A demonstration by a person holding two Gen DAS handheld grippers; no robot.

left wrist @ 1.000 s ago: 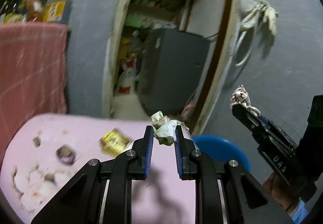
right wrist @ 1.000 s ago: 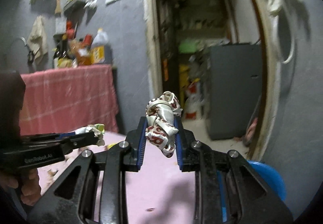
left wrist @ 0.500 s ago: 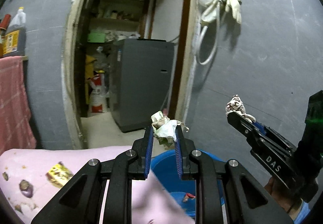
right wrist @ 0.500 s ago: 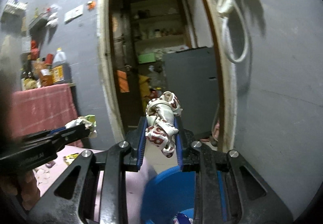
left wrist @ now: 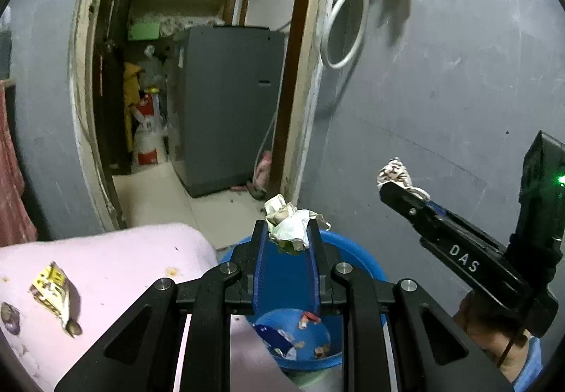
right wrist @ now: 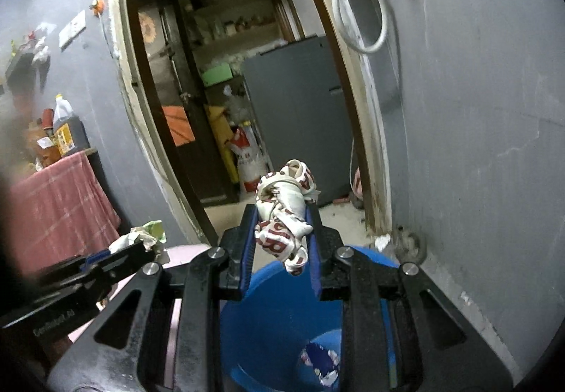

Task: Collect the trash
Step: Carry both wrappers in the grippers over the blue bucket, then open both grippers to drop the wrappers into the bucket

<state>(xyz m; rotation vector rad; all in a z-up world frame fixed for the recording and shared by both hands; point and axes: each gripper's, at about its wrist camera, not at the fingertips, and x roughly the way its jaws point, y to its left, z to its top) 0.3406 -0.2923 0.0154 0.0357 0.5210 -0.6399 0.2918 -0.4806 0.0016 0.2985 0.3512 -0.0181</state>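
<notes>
I have both tongs over the blue bin [left wrist: 356,261], left gripper [left wrist: 287,238] clamped on a crumpled tissue wad [left wrist: 291,226], right gripper [right wrist: 280,235] pinching a red-printed wrapper [right wrist: 286,212], so next I spread each to drop them in.

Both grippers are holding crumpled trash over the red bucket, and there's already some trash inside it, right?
Almost. The bucket is blue, not red; the left wrist view shows it clearly. The rest holds: the left gripper and the right gripper each hold crumpled trash over it, a pale wad and a red-and-white wrapper, and scraps already lie inside.
</notes>
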